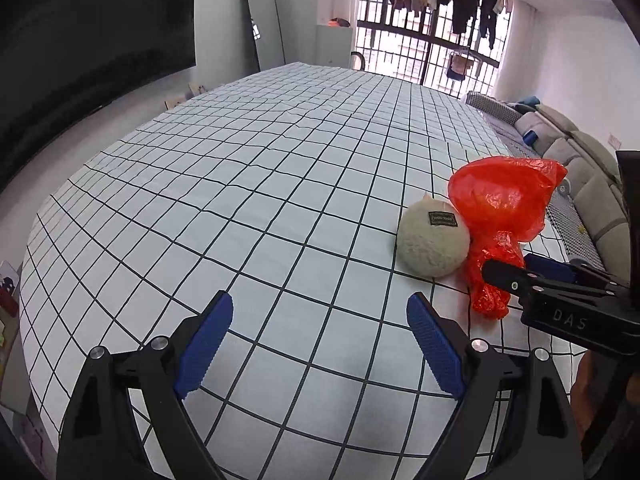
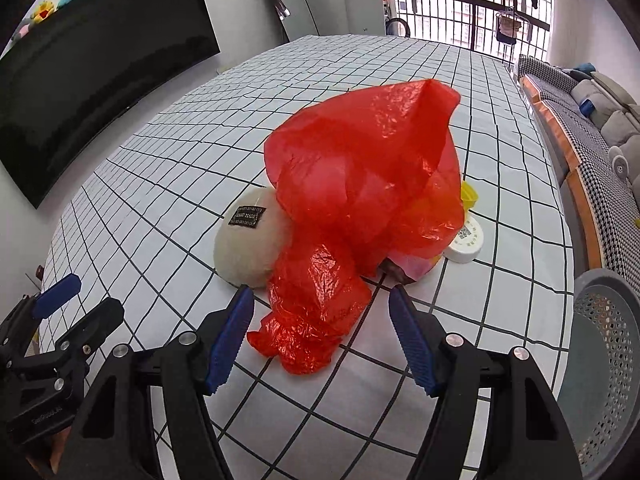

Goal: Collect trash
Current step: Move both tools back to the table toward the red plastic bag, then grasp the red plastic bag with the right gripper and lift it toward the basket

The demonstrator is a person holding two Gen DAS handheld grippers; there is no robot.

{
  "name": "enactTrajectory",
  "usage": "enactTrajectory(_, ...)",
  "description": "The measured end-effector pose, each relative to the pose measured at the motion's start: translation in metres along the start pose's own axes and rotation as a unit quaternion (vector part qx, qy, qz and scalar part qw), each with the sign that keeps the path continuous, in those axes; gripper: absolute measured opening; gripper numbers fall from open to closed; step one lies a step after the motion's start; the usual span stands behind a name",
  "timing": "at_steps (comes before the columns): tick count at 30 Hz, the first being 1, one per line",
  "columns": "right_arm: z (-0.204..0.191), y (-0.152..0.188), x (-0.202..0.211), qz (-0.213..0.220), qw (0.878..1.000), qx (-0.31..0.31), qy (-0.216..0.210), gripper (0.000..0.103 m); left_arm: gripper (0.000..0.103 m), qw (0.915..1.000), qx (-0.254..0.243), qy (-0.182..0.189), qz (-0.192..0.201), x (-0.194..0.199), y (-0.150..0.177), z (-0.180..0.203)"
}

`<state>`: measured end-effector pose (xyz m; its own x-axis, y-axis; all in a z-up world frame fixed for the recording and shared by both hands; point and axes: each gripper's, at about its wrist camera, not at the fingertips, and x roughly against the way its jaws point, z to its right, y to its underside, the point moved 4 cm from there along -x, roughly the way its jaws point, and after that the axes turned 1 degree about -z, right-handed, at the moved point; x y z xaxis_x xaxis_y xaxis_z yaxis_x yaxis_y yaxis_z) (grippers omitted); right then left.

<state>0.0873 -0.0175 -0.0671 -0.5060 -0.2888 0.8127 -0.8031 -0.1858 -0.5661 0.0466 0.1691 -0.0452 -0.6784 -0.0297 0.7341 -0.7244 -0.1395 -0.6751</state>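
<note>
A crumpled red plastic bag (image 2: 360, 184) lies on the checked tablecloth (image 2: 160, 184), and its twisted tail reaches toward me. My right gripper (image 2: 320, 294) is open, with that tail lying between its blue pads (image 2: 230, 340) but not squeezed. A fuzzy beige ball (image 2: 248, 246) with a black label leans on the bag's left side. In the left wrist view the bag (image 1: 500, 204) and ball (image 1: 434, 240) sit to the right. My left gripper (image 1: 320, 298) is open over bare cloth, with nothing between its fingers. The right gripper (image 1: 510, 264) shows at the bag's tail.
Beside and partly under the bag lie a white round lid (image 2: 466, 242), a yellow piece (image 2: 469, 194) and something pink (image 2: 416, 266). A grey perforated basket (image 2: 608, 320) stands off the table's right edge. A large dark screen (image 2: 100, 80) is on the left, a sofa (image 1: 580, 168) on the right.
</note>
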Motion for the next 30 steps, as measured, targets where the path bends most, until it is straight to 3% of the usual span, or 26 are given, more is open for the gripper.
enactTrajectory(10,0.002,-0.004,-0.02,-0.007,1.0,0.003,0.02,0.067,0.087,0.9999,0.006,0.008,-0.006,-0.004,0.0,-0.003)
enactTrajectory(15,-0.003,-0.003,-0.02,-0.007,1.0,0.02,0.021,0.044,0.087,0.9999,0.008,0.01,-0.01,-0.006,0.0,-0.003)
enactTrajectory(17,-0.005,-0.001,-0.018,-0.005,0.999,0.026,0.021,0.041,0.087,0.9999,0.009,0.011,-0.009,-0.006,-0.001,-0.003)
enactTrajectory(24,0.004,0.006,0.011,0.024,1.0,0.013,0.008,0.04,0.087,0.9998,0.004,0.017,-0.013,-0.004,-0.001,0.003)
enactTrajectory(30,0.036,0.018,0.049,0.054,0.998,-0.024,0.021,0.04,0.087,0.9995,-0.01,0.026,-0.014,-0.003,-0.005,0.02)
